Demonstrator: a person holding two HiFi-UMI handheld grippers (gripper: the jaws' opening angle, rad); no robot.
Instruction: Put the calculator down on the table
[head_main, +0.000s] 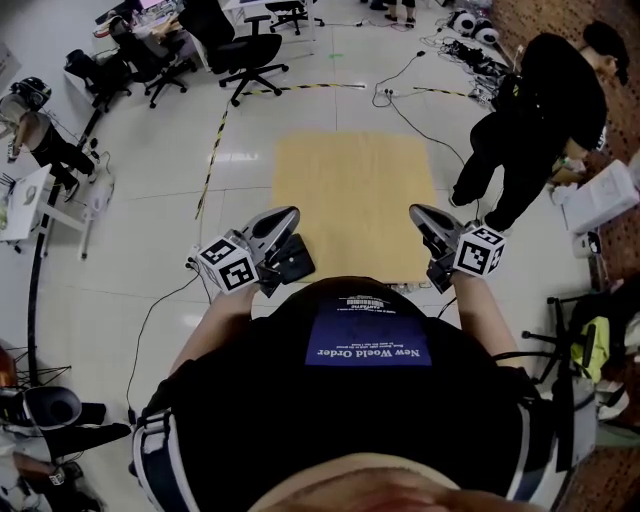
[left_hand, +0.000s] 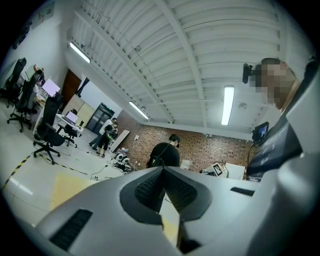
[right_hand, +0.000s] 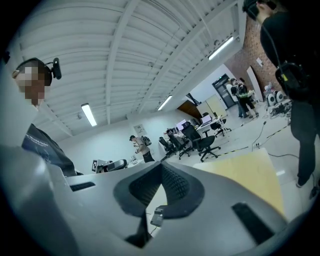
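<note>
Both grippers are held level in front of my chest, over the near edge of the tan table (head_main: 355, 190). In the head view my left gripper (head_main: 292, 214) is at the left and my right gripper (head_main: 416, 211) at the right, each with its marker cube toward me. The left gripper (left_hand: 162, 170) has its ribbed pads pressed together with nothing between them. The right gripper (right_hand: 161, 165) is shut the same way and holds nothing. A small dark thing (right_hand: 157, 216) shows below the right jaws; I cannot tell what it is. No calculator shows clearly in any view.
A person in black (head_main: 540, 120) stands by the table's right side. Office chairs (head_main: 245, 55) and desks stand at the back left. Yellow-black tape (head_main: 215, 150) and cables (head_main: 410, 75) run across the floor. A white box (head_main: 600, 195) is at the right.
</note>
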